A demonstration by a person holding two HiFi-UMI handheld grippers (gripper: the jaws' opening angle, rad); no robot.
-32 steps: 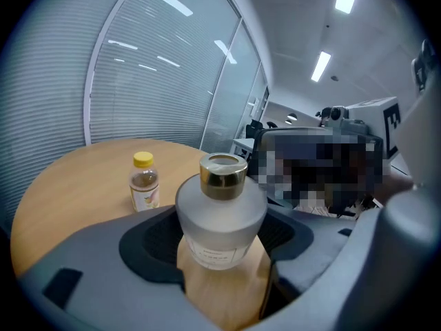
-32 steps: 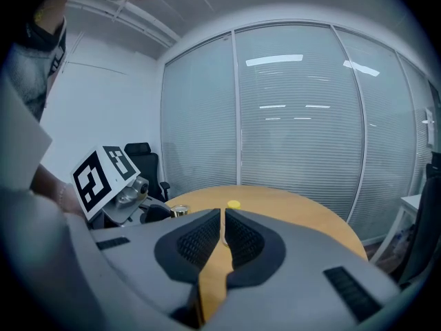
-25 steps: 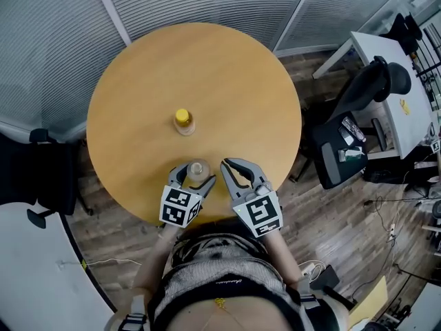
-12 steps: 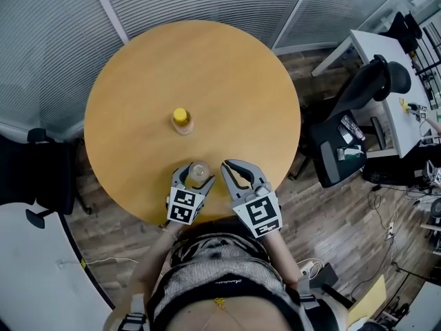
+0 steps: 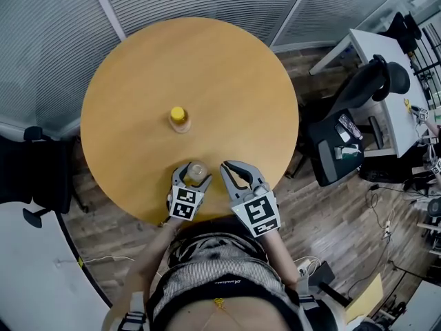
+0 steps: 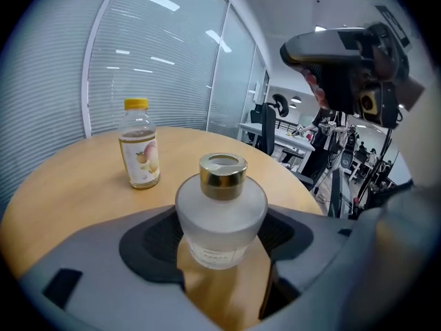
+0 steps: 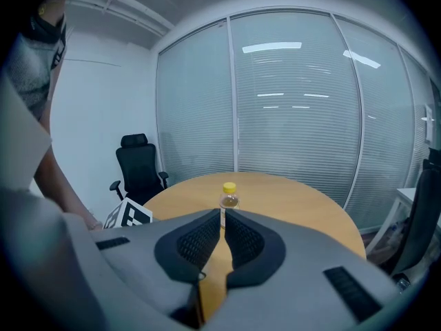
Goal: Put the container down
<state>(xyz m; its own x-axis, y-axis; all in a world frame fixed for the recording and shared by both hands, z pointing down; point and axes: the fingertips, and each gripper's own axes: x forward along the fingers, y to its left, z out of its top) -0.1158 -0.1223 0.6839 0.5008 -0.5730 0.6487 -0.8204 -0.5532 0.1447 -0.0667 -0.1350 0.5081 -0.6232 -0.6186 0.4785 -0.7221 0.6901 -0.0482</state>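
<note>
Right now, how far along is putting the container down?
Done: the frosted container is over the near edge of the table. In hand: the left gripper grips its sides; whether its base touches the wood is unclear. Left: release it and back away. The right gripper is shut and empty.

Left claw (image 5: 195,174) grips the container (image 6: 220,216) between its jaws; right claw (image 5: 229,169), just beside it, is closed and empty.

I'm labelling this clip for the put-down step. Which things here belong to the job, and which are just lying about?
Job: frosted container, gripped by the left gripper; round table to set it on.
Lying about: yellow-capped bottle; right gripper, shut and empty; office chair.
</note>
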